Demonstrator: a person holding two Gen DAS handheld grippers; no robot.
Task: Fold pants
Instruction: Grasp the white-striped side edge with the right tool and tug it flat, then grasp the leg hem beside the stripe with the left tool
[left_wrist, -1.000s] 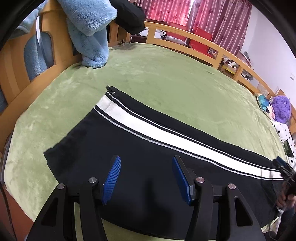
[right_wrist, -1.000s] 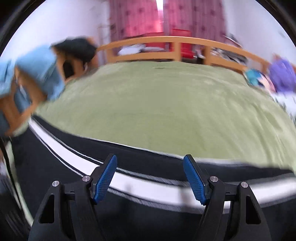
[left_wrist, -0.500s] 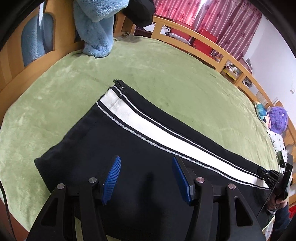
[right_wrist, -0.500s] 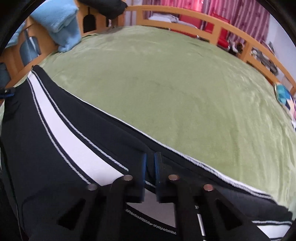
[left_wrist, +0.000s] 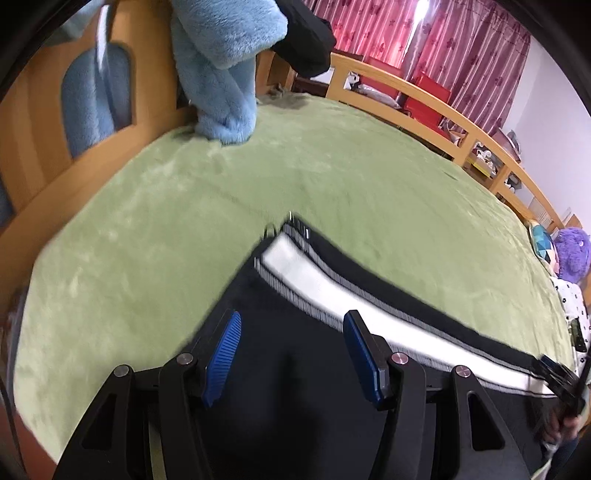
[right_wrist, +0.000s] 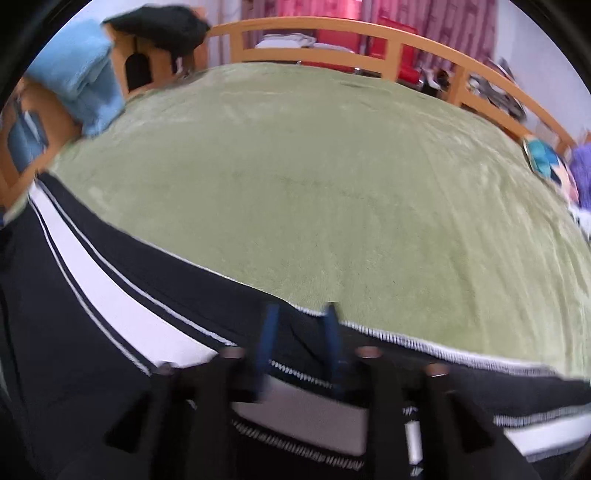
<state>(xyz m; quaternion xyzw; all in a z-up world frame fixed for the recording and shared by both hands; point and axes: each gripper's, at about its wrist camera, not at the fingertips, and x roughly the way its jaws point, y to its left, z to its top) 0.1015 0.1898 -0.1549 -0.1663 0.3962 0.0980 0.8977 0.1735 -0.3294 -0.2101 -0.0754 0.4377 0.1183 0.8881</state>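
So there's one pair of black track pants (left_wrist: 306, 369) lying flat on the green bed blanket (left_wrist: 332, 177), near its front edge, and two hand-held grippers working over it. The pants are black with one wide white side stripe (left_wrist: 332, 291) edged by thin white lines, running along the far side of the fabric.

The left hand-held gripper (left_wrist: 291, 350) sits over the plain black part, jaws spread wide with nothing between them. The right hand-held gripper (right_wrist: 300, 339) is blurry in its own view; its two blue pads stand a little apart right at the pants' far hem, with black fabric showing in the gap, but honestly I can't tell if it's pinching it or not.

Only the left view shows the pants' end, a corner with the stripe stopping there, plus the right hand-held gripper way off at the right side on the stripe. Only the right view shows the stitched white hem line (right_wrist: 406, 341) against the blanket. Both show one fluffy blue blanket (left_wrist: 221, 74) draped on the wooden bed frame (left_wrist: 424, 96) beyond the pants, and a purple plush toy (left_wrist: 570, 254).
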